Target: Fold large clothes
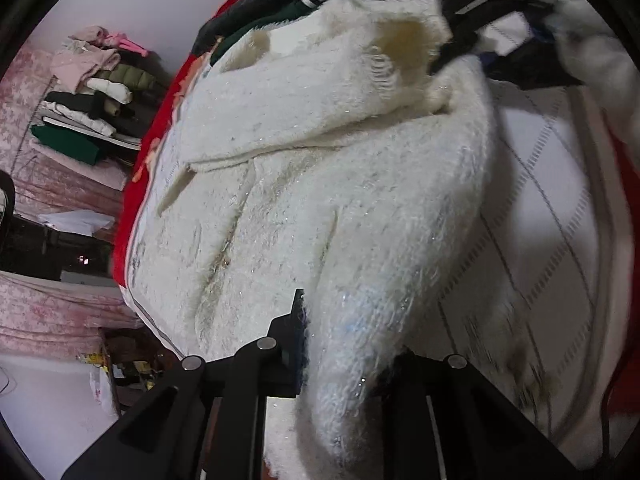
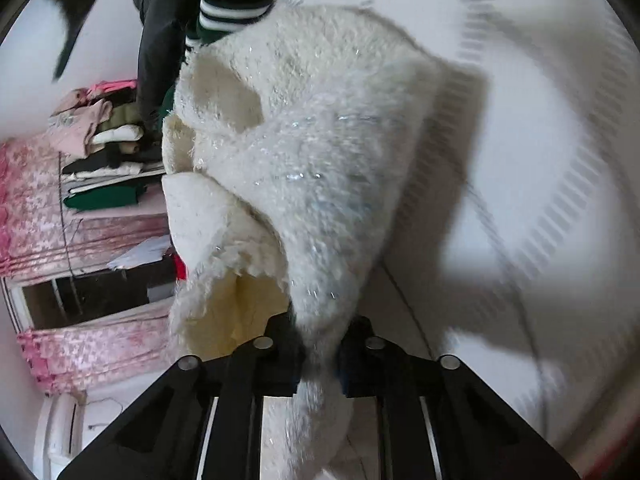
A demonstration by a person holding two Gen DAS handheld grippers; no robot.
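Jaws: left gripper (image 1: 344,344) and right gripper (image 2: 320,354) both pinch white fluffy coat (image 1: 320,184). Step: mid-fold; next, carry edge across, lay flat on bed (image 1: 560,208).

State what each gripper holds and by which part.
Both hold the white fluffy coat. The left gripper pinches an edge fold; the right gripper pinches a bunched edge. Which part of the garment cannot be told.

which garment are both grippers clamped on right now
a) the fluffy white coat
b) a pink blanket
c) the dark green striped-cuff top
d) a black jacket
a: in each wrist view, the fluffy white coat is pinched by the left gripper and by the right gripper.
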